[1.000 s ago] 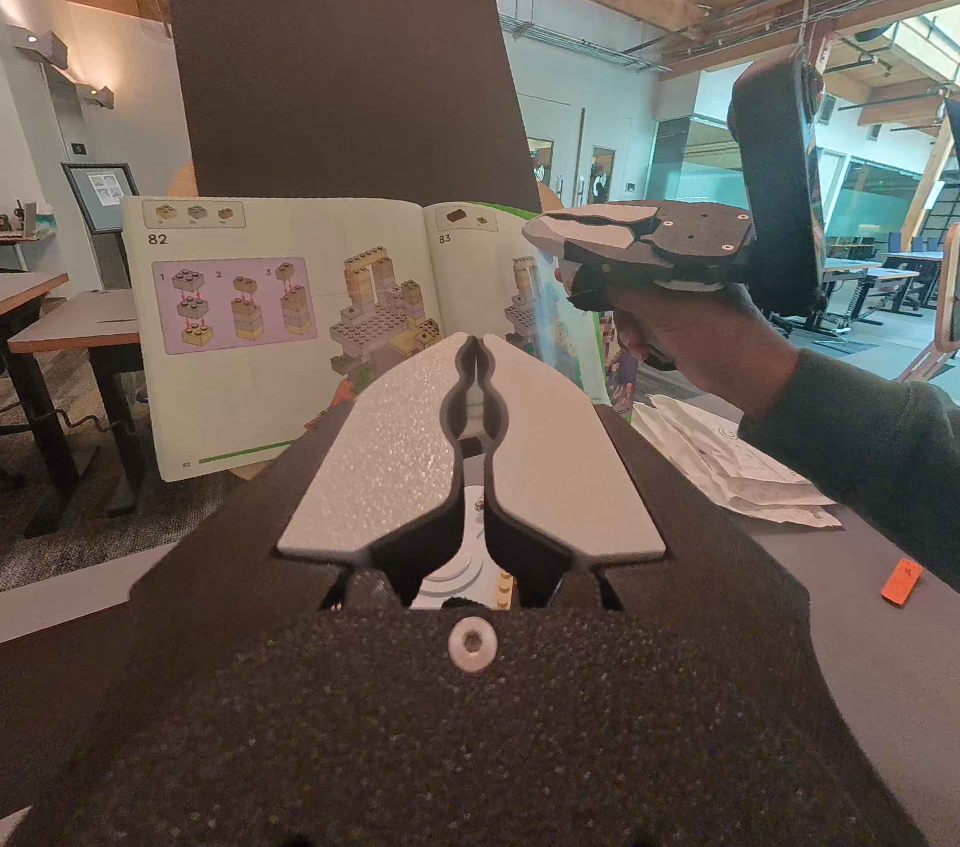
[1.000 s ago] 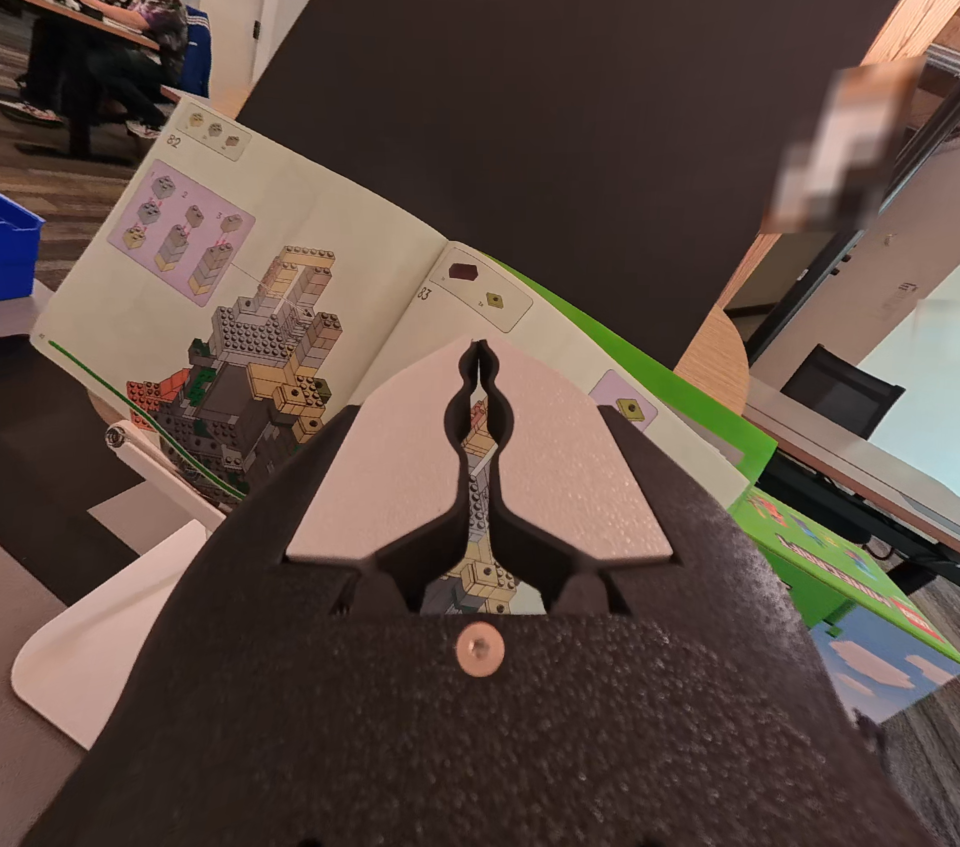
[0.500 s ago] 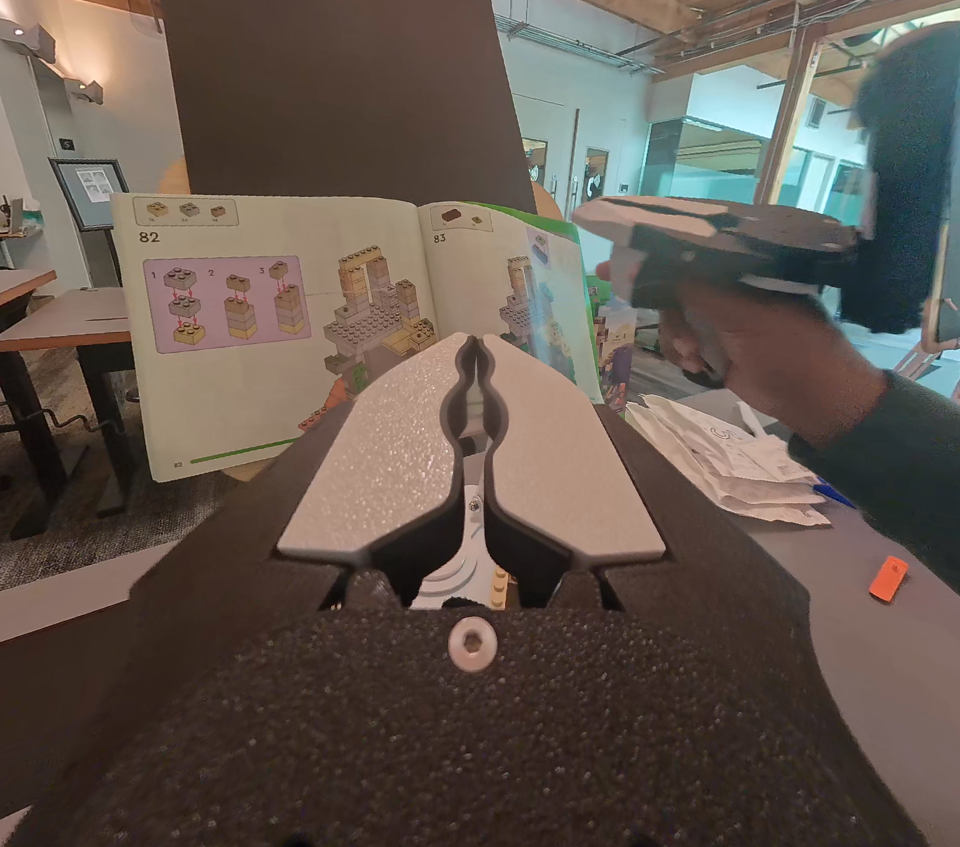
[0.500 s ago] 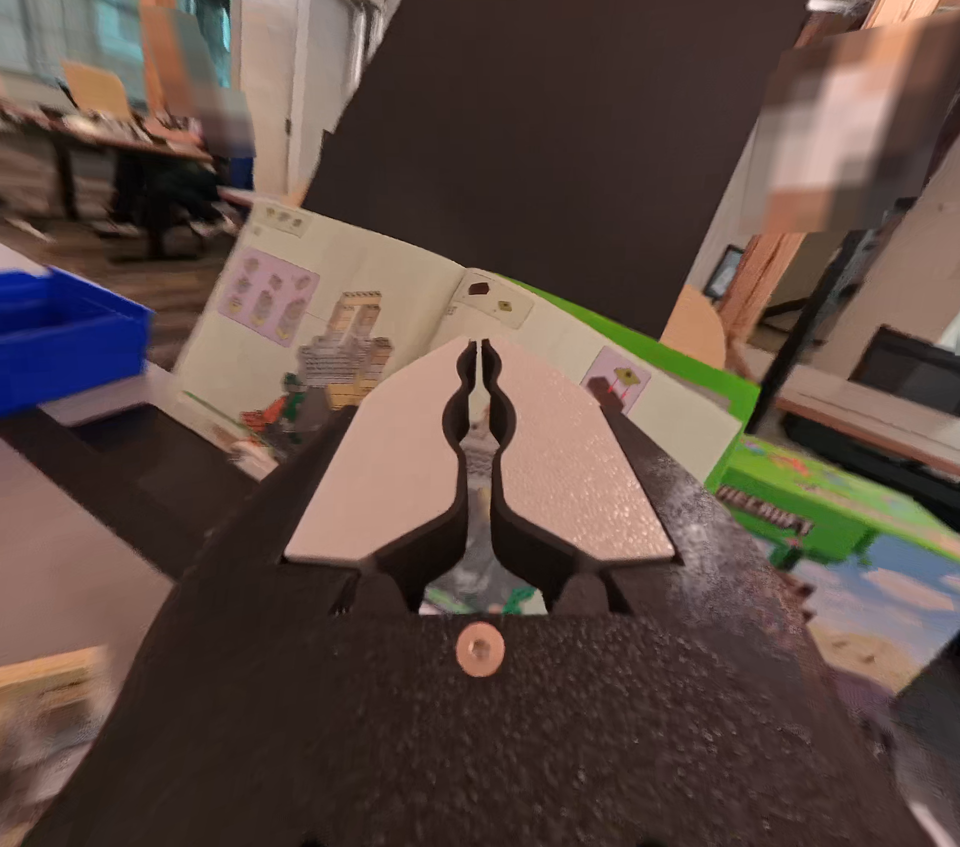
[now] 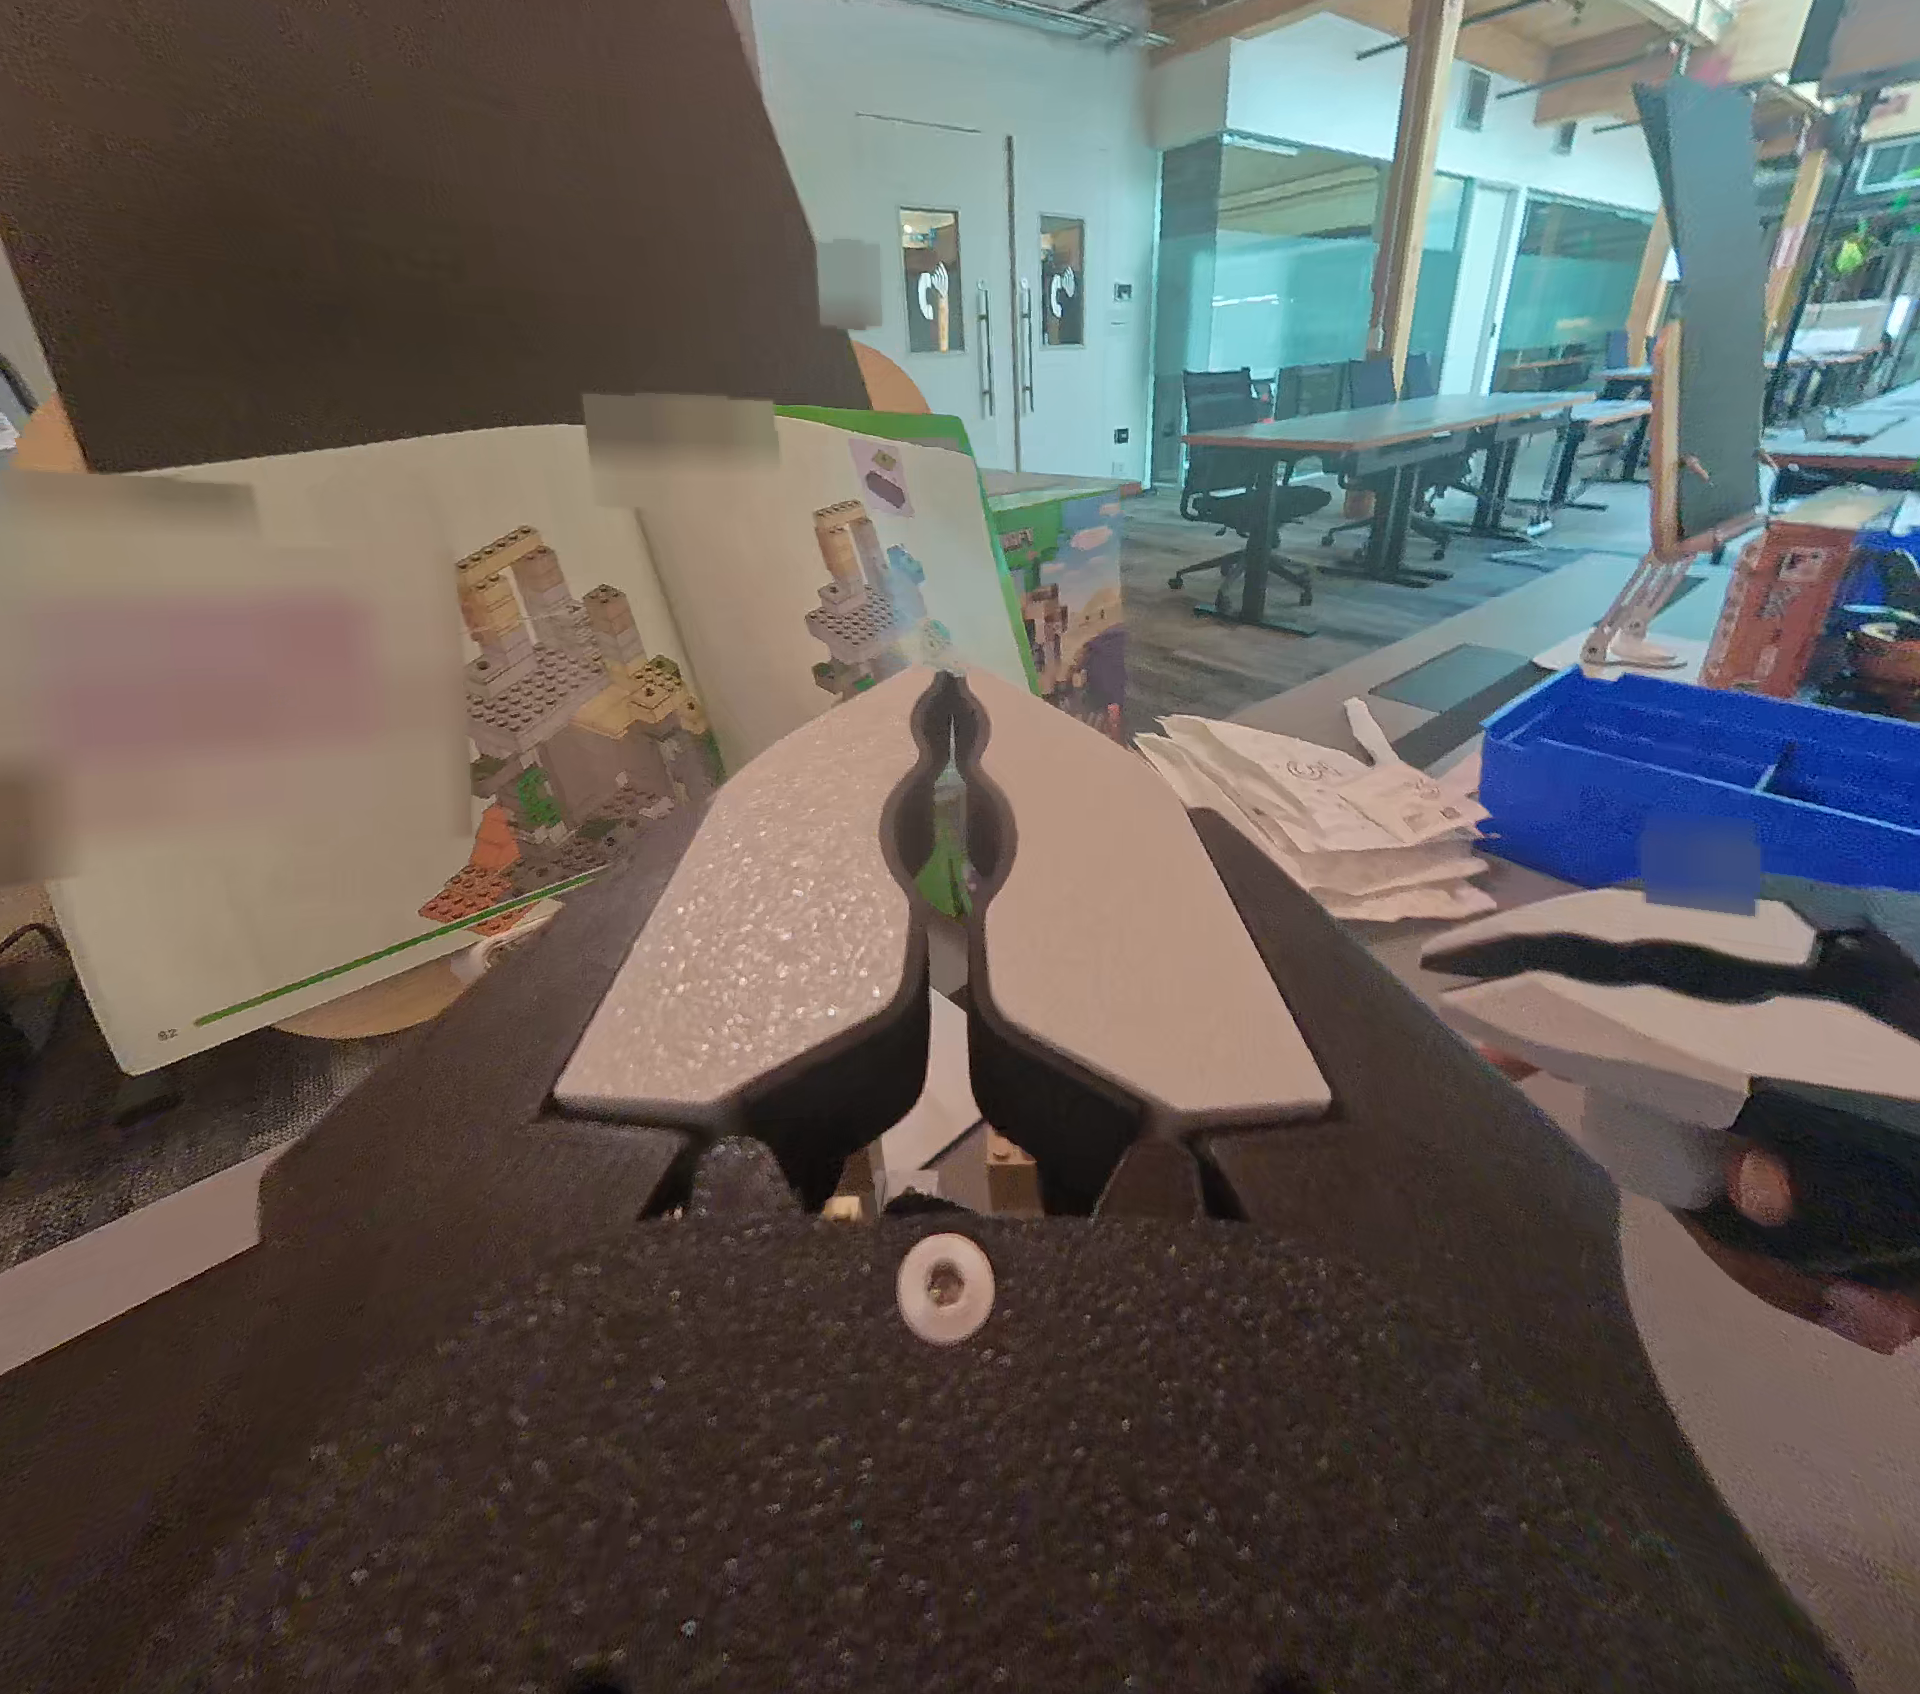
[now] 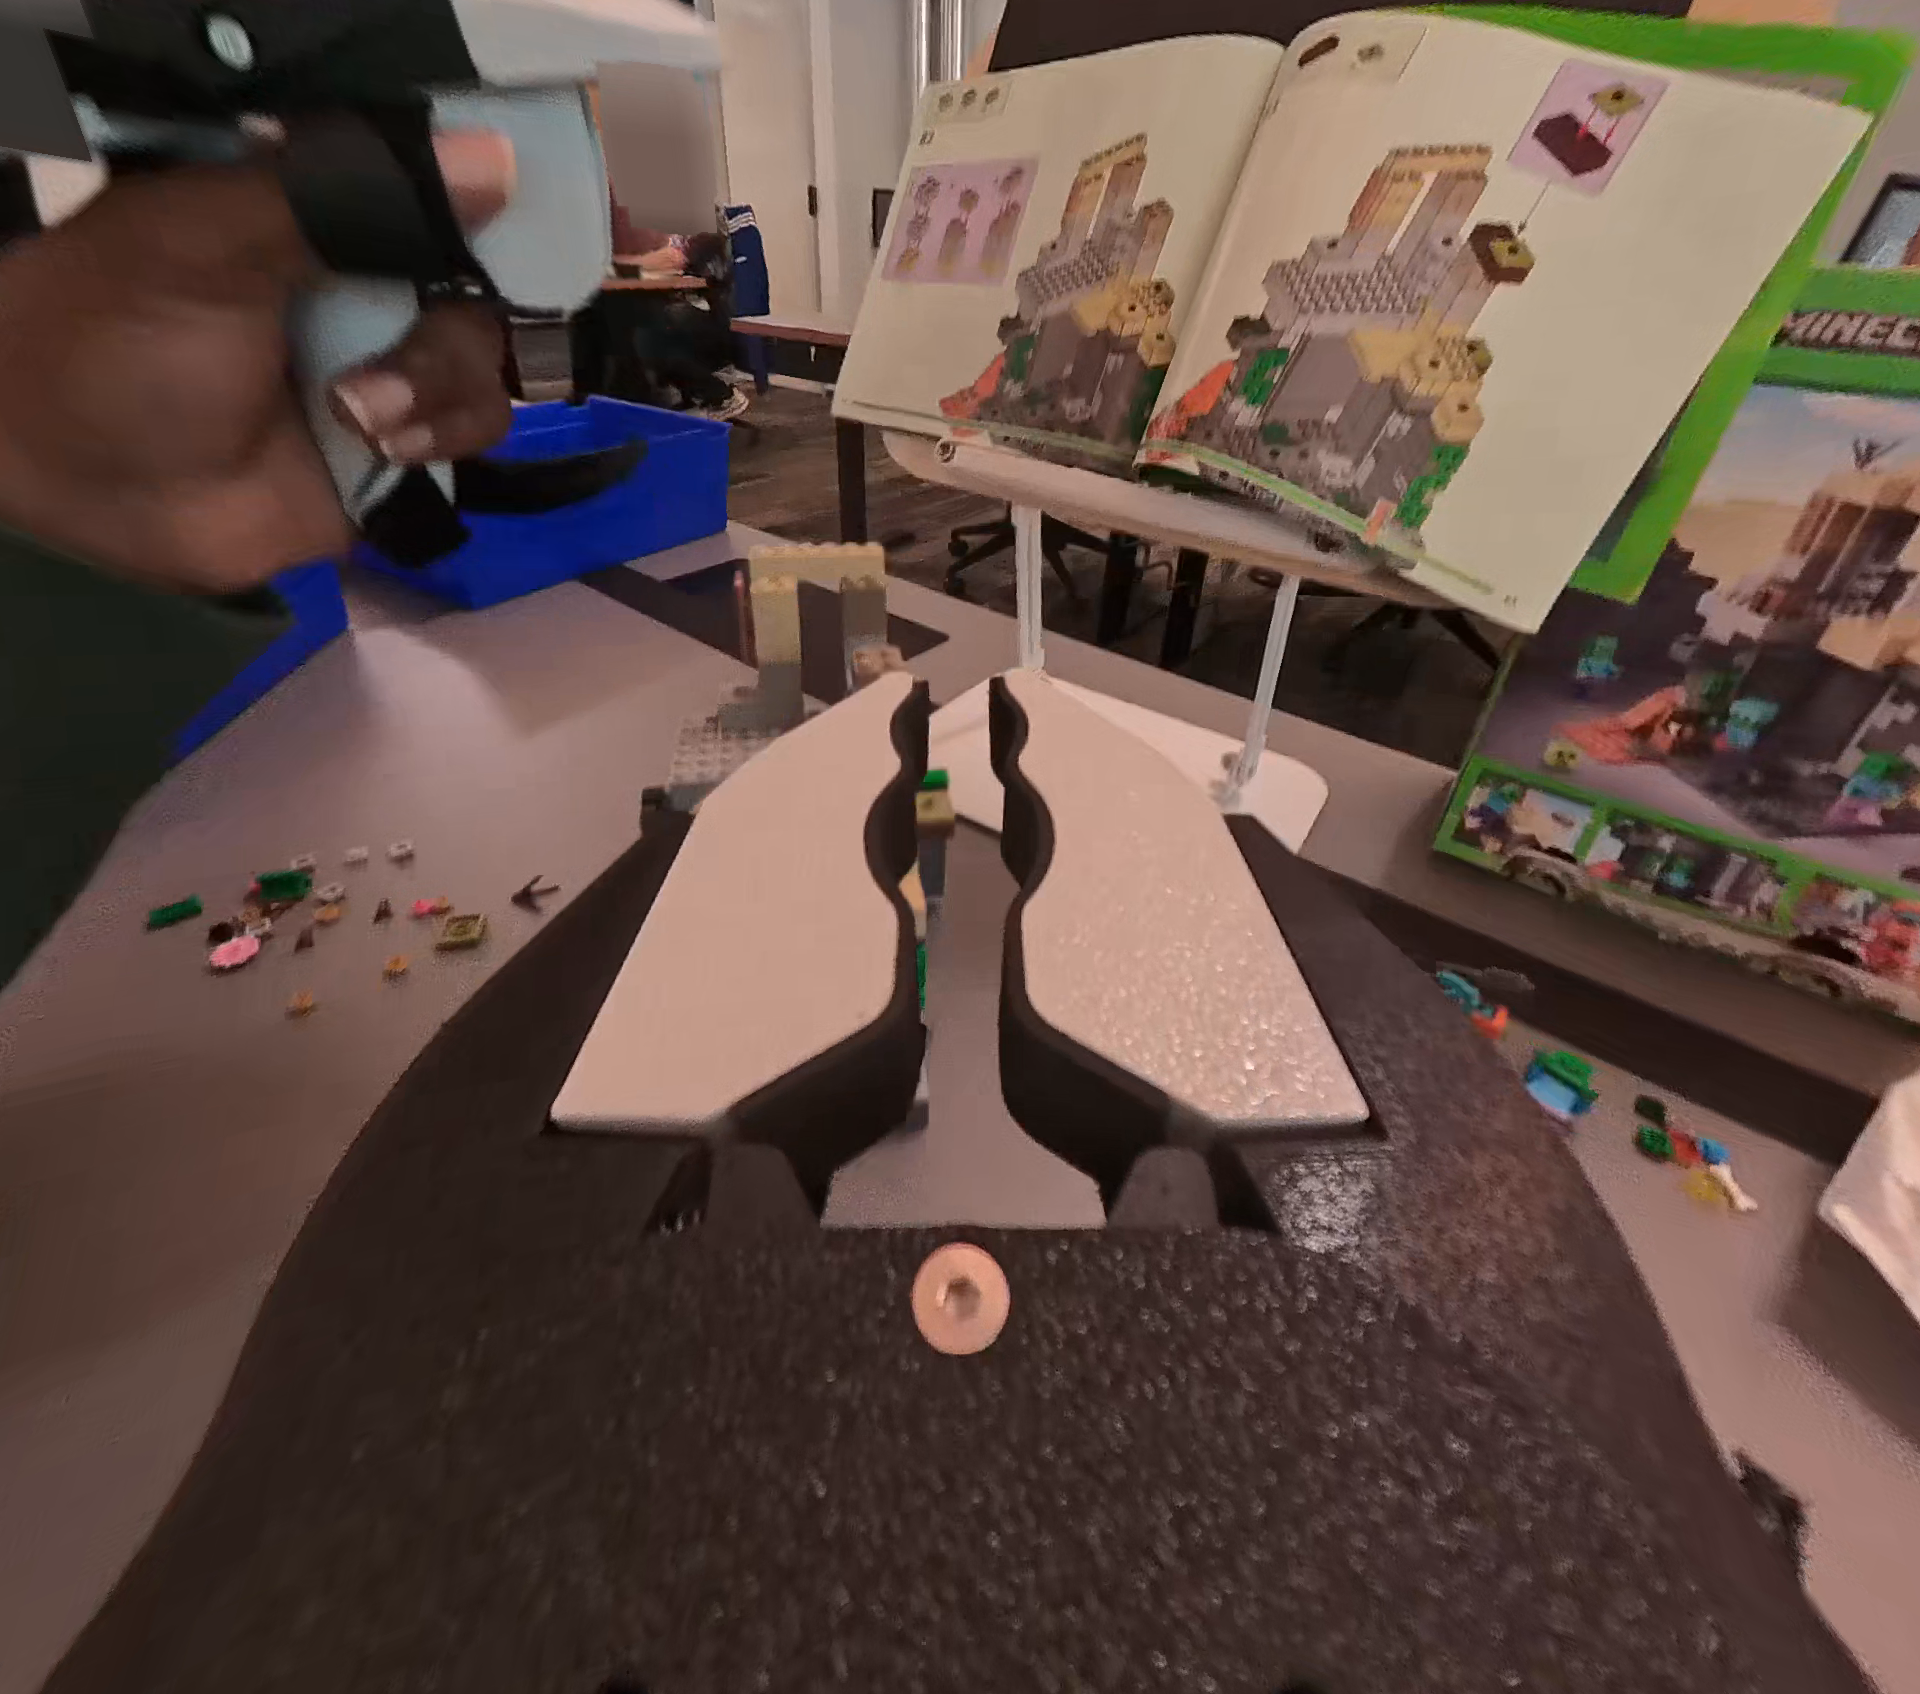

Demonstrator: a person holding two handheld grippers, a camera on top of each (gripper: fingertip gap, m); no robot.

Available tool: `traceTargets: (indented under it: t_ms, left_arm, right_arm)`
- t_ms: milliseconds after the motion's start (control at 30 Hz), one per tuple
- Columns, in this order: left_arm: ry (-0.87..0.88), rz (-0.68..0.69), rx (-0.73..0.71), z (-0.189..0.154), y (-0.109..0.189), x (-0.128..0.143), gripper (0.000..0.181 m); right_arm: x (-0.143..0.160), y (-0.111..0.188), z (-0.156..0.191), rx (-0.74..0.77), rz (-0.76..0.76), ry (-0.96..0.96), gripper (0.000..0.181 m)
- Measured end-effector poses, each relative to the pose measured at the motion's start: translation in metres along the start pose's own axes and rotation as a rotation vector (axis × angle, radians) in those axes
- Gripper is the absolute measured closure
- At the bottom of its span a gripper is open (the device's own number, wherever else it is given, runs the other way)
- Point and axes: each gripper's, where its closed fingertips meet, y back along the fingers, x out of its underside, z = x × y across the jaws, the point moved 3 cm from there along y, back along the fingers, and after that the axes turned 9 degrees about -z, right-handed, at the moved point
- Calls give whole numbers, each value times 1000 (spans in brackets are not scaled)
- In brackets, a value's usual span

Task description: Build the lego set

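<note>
The partly built lego model (image 6: pixel 812 632), tan and grey, stands on the grey table (image 6: pixel 499 709) just beyond my right gripper (image 6: pixel 956 690). That gripper is open a little and empty, low over the table. Small loose pieces (image 6: pixel 312 906) lie to its left and more (image 6: pixel 1558 1085) to its right. The open instruction booklet (image 6: pixel 1299 273) rests on a white stand behind the model. My left gripper (image 5: pixel 945 688) is shut and empty, raised and facing the booklet (image 5: pixel 582 709). The right gripper also shows low at the right of the left wrist view (image 5: pixel 1439 979).
The green lego box (image 6: pixel 1714 657) stands at the right beside the stand. A blue tray (image 5: pixel 1683 771) and crumpled paper bags (image 5: pixel 1320 813) lie on the table. The hand holding the left gripper (image 6: pixel 665 46) fills the upper left of the right wrist view. A black board (image 5: pixel 364 138) rises behind the booklet. My right fingertips sit around 15 cm from my left ones.
My right gripper has swung away from the booklet and down toward the table, and its jaws have parted slightly. My left gripper has turned to the right and stays shut.
</note>
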Motion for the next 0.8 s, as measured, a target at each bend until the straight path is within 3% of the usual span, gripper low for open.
traceTargets:
  t_ms: [100, 200, 400, 500, 633, 800]
  left_arm:
    - [-54, 49, 29, -2, 13, -17, 181]
    - [-159, 146, 30, 17, 47, -39, 180]
    - [-348, 497, -149, 124, 171, -55, 173]
    - [-322, 747, -241, 178, 248, -33, 167]
    - [-209, 1075, -258, 218, 334, 24, 155]
    - [-89, 1313, -184, 229, 378, 96, 141]
  right_arm:
    - [15, 11, 0, -19, 27, -43, 171]
    - [19, 16, -6, -39, 39, -88, 171]
    - [22, 29, -10, -112, 24, -217, 172]
    - [31, 41, -15, -131, 58, -188, 172]
    - [39, 50, -19, -146, 89, -223, 173]
    - [31, 49, -14, -175, 89, -211, 173]
